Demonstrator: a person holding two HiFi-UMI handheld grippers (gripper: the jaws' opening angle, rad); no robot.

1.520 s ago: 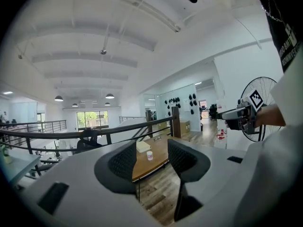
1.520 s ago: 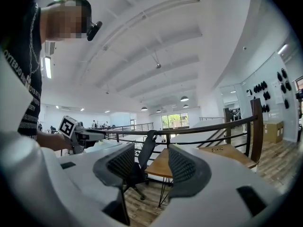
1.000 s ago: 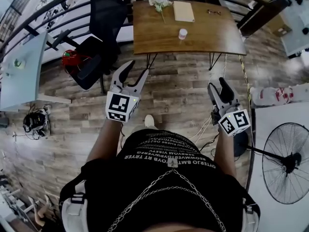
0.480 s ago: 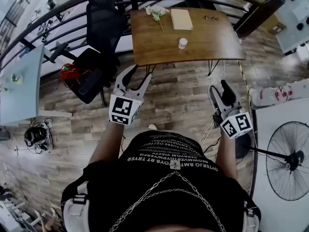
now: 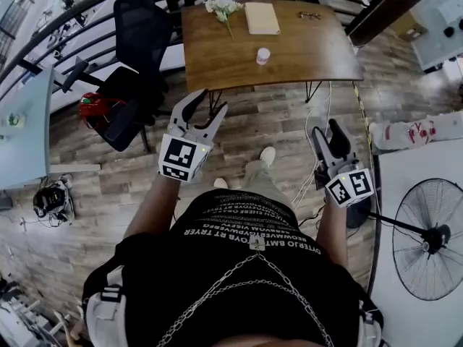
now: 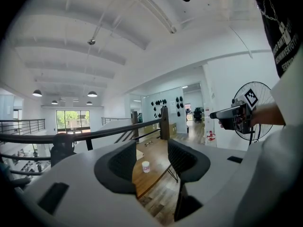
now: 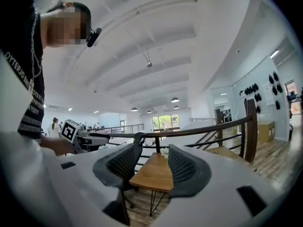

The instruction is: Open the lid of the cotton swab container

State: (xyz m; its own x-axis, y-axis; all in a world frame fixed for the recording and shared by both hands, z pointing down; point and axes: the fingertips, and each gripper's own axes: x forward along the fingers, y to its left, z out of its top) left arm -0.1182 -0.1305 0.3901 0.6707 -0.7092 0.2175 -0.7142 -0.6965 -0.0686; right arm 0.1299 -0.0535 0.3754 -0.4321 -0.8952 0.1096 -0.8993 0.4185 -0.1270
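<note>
Nearest, the left gripper (image 5: 207,105) and the right gripper (image 5: 325,129) are both held out ahead of the chest over the plank floor (image 5: 275,121). Each has its jaws well apart with nothing between the pads. Neither is touching anything.

The step in hand looks like the approach, since the table (image 5: 217,63) stands well apart from both grippers. On it the container (image 5: 263,56) stands upright and alone near the middle of the front half, clear of the edge. The left gripper view already frames it in the gap between its jaws, far off. The right gripper view looks at the table's corner and the flowers (image 5: 221,7) instead.

To do this well, I would close in until the container is within easy reach, keeping the left gripper lined up on it as it is. That gripper should take the body low, so the lid (image 5: 264,51) stays free for the right gripper. The right one needs to swing inward to find it. The container looks small and light, so a one-sided push would probably slide or tip it, so steady it first. How the lid opens is too small to tell from here.

Farther back lie a book (image 5: 261,18) and glasses (image 5: 309,16), both out of the way
</note>
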